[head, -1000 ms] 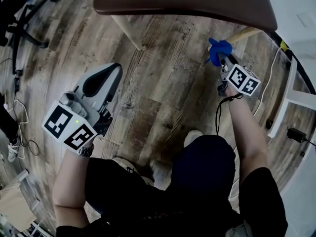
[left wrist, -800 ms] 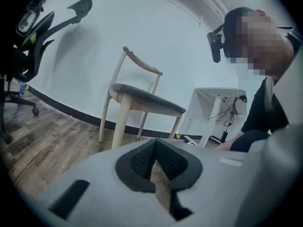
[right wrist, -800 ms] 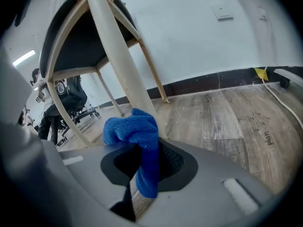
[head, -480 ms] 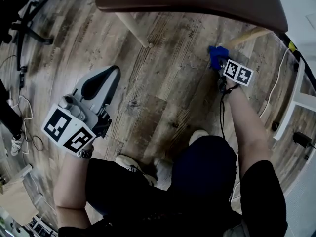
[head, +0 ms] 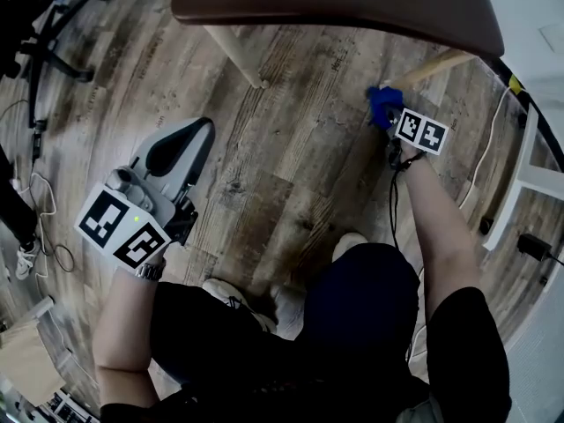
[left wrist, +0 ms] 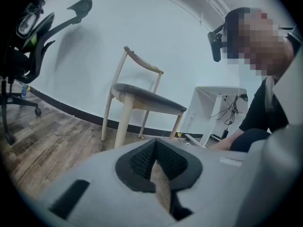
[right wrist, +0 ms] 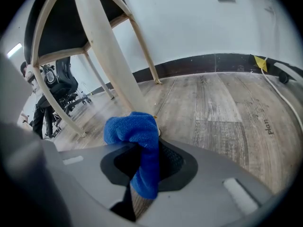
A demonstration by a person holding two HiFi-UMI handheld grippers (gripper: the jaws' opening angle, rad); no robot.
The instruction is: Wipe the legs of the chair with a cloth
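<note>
At rounded leg [right wrist: 112,72], cloth [right wrist: 136,131] (nubby)

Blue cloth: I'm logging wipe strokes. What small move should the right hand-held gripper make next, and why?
Probably slide up the chair leg: the right hand-held gripper pinches the blue cloth at its lower end, near the floor.

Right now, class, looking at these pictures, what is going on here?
A person is wiping a chair. The right hand-held gripper is shut on a blue cloth, held against the lower end of a pale wooden chair leg near the floor. The left hand-held gripper is shut on nothing, off to the side, clear of the chair.
</note>
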